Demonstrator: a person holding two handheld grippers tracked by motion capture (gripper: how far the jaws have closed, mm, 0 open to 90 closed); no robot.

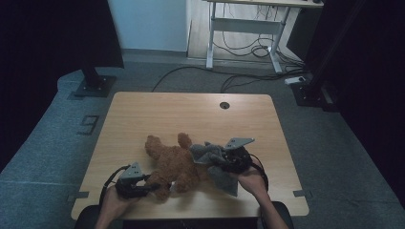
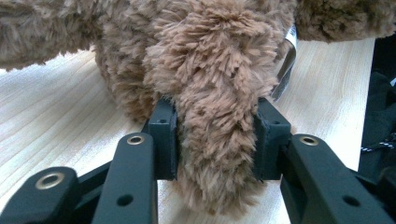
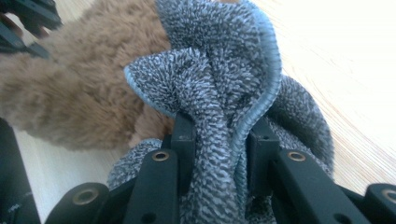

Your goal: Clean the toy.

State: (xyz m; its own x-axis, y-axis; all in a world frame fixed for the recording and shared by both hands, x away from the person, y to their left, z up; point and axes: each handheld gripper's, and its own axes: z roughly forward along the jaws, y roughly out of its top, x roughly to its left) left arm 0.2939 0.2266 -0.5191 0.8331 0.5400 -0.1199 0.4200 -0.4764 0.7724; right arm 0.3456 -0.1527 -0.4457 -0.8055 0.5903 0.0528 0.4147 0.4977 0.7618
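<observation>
Teddy bear point(image 1: 173, 164) lies near the table's point(image 1: 143, 114) front edge, long axis across it, left gripper point(image 2: 215, 140) jaws pinching a furry limb at its left end, right gripper point(image 3: 219, 140) jaws pinching grey cloth point(image 3: 219, 70) bunched against its right side.

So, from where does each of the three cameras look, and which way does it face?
High view: above the person's side, facing forward and down on the table; both forearms come in from the bottom, holding the left gripper and right gripper.
Left gripper view: rides the left gripper, looking along its jaws, shut on a leg of the plush toy.
Right gripper view: rides the right gripper, looking along its jaws, shut on the grey cloth.
All three views share the toy; the high and right gripper views share the cloth.
</observation>
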